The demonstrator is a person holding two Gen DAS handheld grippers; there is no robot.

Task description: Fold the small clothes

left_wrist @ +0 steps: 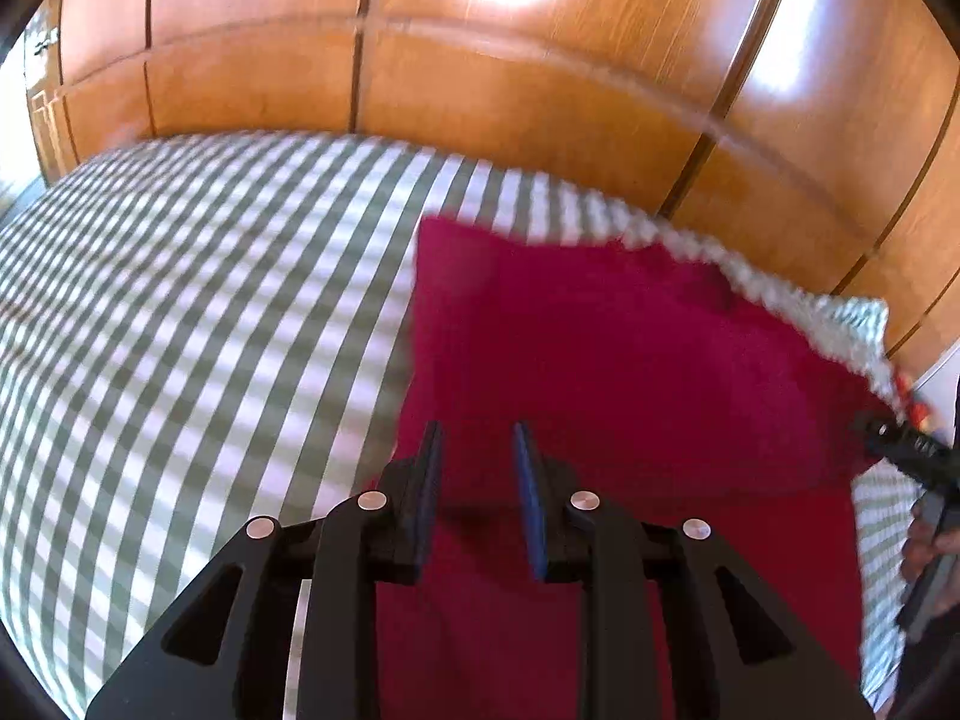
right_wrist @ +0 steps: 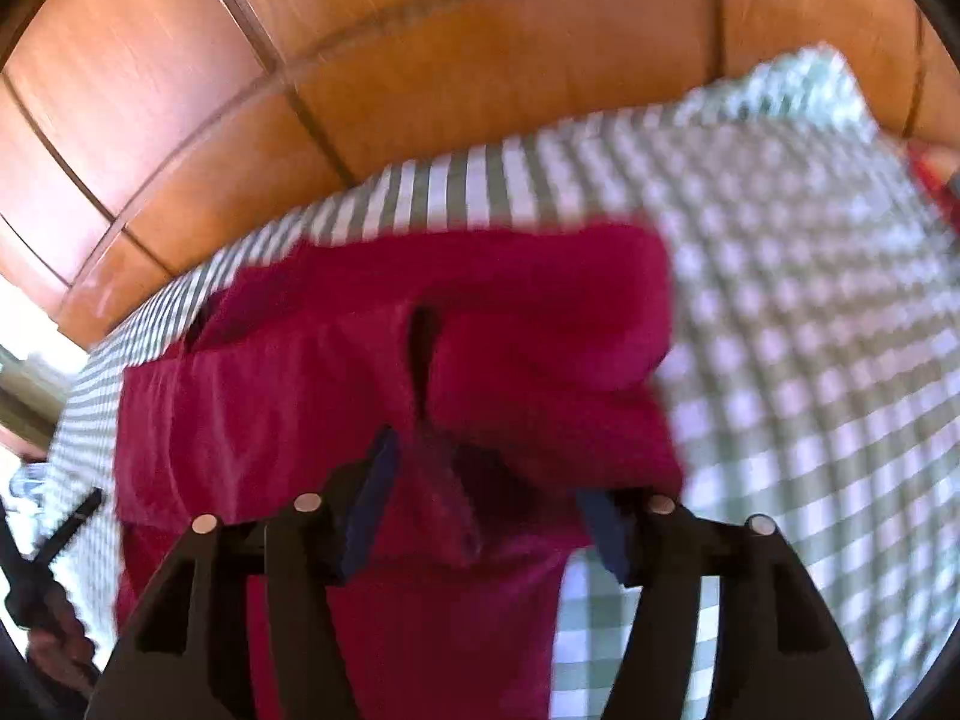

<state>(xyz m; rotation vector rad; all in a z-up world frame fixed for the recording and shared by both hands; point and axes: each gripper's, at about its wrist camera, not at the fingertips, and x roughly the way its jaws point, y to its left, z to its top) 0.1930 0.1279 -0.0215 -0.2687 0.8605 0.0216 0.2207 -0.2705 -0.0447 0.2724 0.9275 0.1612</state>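
Note:
A crimson garment (left_wrist: 600,348) lies folded on the green-and-white checked bedcover (left_wrist: 180,300). My left gripper (left_wrist: 477,429) hovers over its near left part, jaws a narrow gap apart with nothing between the pads, so it is open. In the right wrist view the garment (right_wrist: 360,372) shows layered folds with a dark slit in the middle. My right gripper (right_wrist: 489,468) stands open and wide over its near edge. A raised fold of cloth sits between the pads, which do not press on it. The right gripper's body (left_wrist: 906,450) shows at the far right of the left wrist view.
Orange-brown wooden wardrobe doors (left_wrist: 480,90) rise just behind the bed. The checked cover (right_wrist: 810,330) spreads wide to the right of the garment. A small red thing (right_wrist: 936,180) lies at the bed's far right edge. A hand (left_wrist: 924,546) holds the right gripper.

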